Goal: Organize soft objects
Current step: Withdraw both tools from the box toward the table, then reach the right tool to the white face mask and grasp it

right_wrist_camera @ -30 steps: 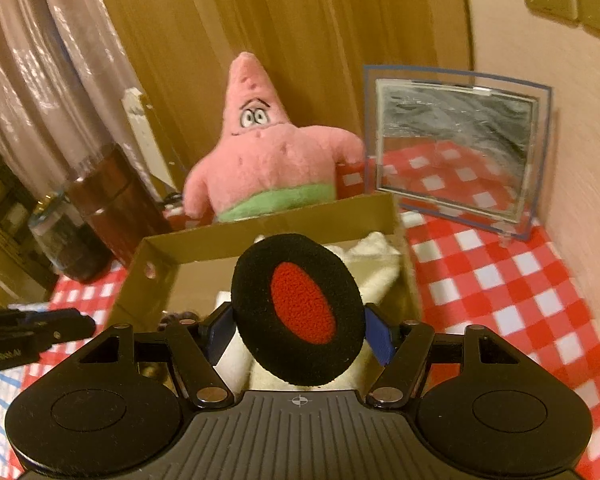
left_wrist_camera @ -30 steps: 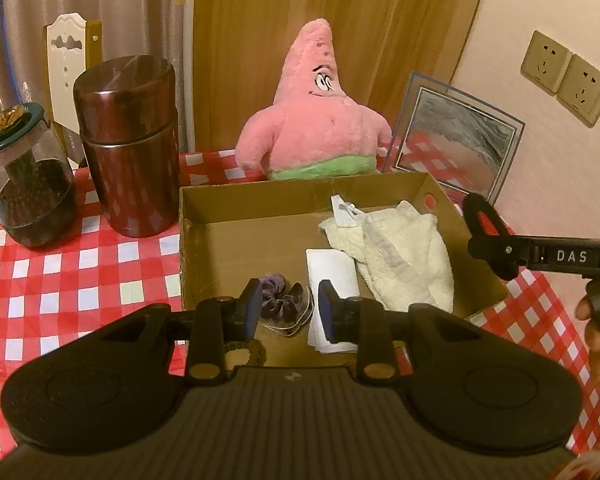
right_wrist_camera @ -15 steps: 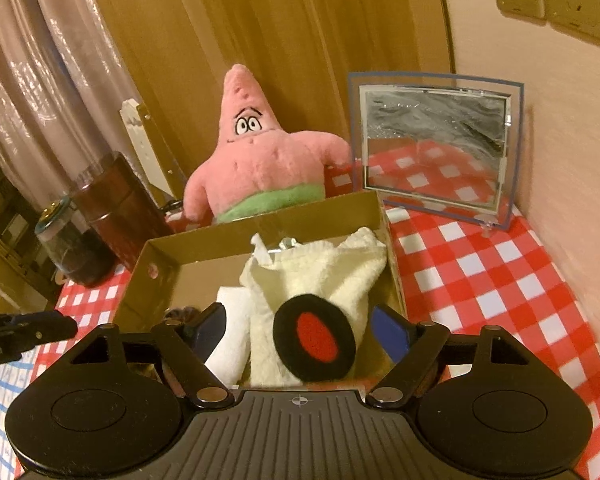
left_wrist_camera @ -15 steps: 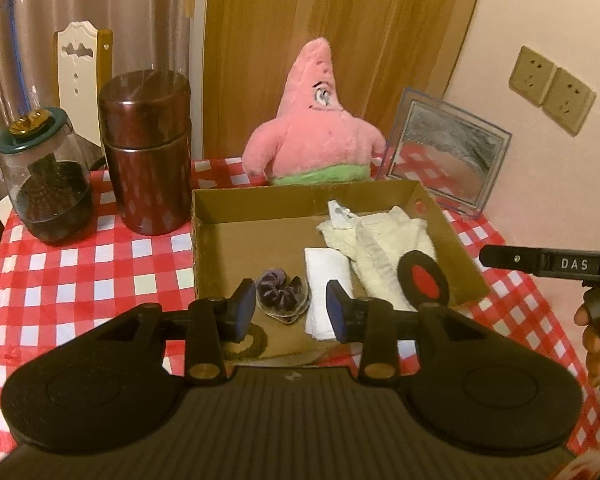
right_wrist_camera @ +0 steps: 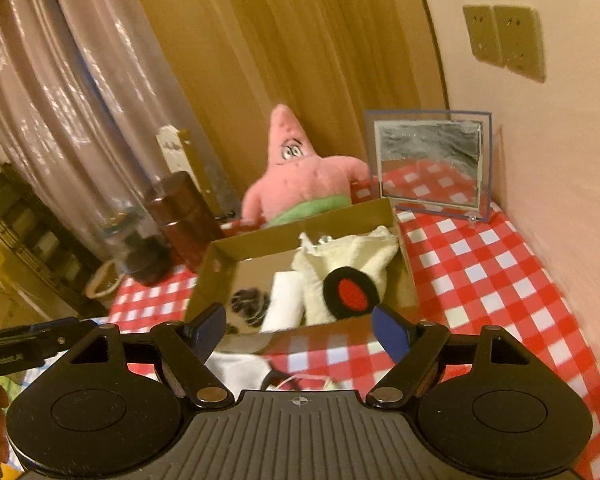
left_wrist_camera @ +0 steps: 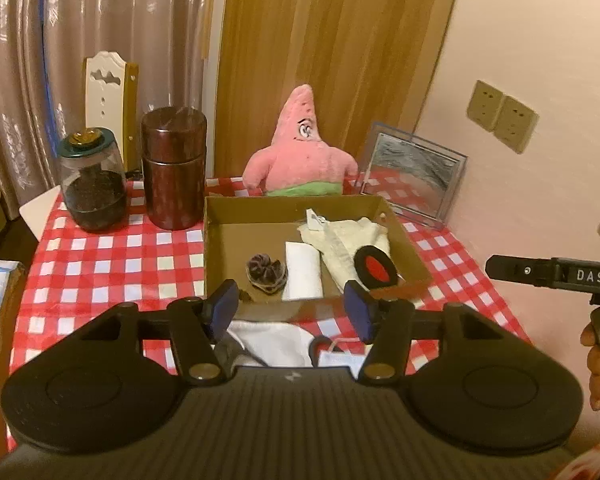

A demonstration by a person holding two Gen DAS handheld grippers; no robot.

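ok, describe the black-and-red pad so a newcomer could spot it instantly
Find the open cardboard box in front of the pink plush on the checked cloth. At its right end a cream towel lies crumpled; the pad rests on the towel's near edge. It is the only black disc with a red oval centre.

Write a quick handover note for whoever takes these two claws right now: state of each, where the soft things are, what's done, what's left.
Left claw: open, empty, its jaws just widened.
Right claw: open, empty.
Both sit on the near side of the cardboard box, above the checked tablecloth.
In the box: dark scrunchie, white folded cloth, cream towel, and the black-and-red round pad lying on the towel.
Done: those four are boxed.
Left: the white cloth item on the tablecloth in front of the box. The pink starfish plush stands behind the box, probably also to go in.
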